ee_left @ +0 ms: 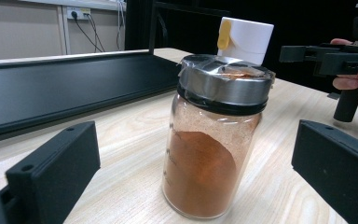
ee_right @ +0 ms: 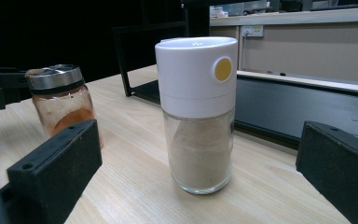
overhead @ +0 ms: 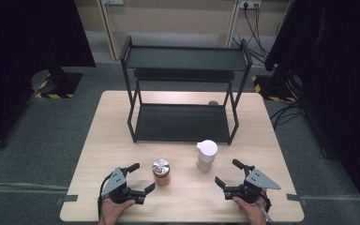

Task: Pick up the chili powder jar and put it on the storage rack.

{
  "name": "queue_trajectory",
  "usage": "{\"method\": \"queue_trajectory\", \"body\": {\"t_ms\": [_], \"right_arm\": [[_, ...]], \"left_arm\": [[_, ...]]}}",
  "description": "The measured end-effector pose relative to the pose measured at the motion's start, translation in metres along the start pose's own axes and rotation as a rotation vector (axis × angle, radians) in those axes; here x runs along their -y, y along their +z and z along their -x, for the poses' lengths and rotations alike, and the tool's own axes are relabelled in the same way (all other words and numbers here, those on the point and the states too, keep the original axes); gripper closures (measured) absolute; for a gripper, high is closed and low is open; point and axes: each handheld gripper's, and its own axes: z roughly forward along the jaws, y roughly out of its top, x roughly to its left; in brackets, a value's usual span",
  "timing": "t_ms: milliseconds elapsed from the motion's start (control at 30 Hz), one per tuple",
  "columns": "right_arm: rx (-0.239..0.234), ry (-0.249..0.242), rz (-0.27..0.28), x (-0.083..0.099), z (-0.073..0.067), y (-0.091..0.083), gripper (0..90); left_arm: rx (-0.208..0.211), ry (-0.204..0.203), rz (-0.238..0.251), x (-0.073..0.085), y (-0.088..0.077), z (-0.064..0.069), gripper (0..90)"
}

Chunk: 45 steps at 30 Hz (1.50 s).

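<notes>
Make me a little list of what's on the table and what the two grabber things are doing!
table: light wood
rack: black two-shelf rack at the far side
jar one: metal-lidded jar of orange-brown powder, upright
jar two: white-capped jar of pale powder, upright
left hand-held gripper: open, jaws toward the metal-lidded jar, not touching
right hand-held gripper: open, facing the white-capped jar, not touching

My left gripper (overhead: pixel 138 177) sits at 9 o'clock of the spice jar (overhead: pixel 161 172); my right gripper (overhead: pixel 227 173) at 4 o'clock of the shaker (overhead: pixel 206 155). Shaker stands at 2 o'clock of the jar, apart. Two-tier rack (overhead: pixel 183 123) stands on the table (overhead: pixel 108 140) at 12 o'clock of both.
</notes>
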Motion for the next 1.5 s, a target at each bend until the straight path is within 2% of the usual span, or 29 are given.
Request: {"method": "queue_trajectory", "body": {"t_ms": [333, 933, 1300, 1500], "right_arm": [[0.002, -0.001, -0.002, 0.0, 0.0, 0.001, 0.4], [0.0, 0.0, -0.006, 0.001, 0.001, 0.003, 0.4], [-0.001, 0.004, -0.005, 0.001, 0.001, 0.003, 0.4], [-0.003, 0.003, -0.006, 0.001, 0.001, 0.004, 0.4]], "left_arm": [[-0.01, 0.012, -0.003, -0.001, 0.002, 0.001, 0.3], [0.012, 0.013, -0.022, -0.007, 0.012, 0.003, 0.3], [0.021, 0.022, -0.052, -0.013, 0.023, 0.005, 0.4], [0.024, 0.041, -0.067, -0.017, 0.031, 0.008, 0.6]]}}
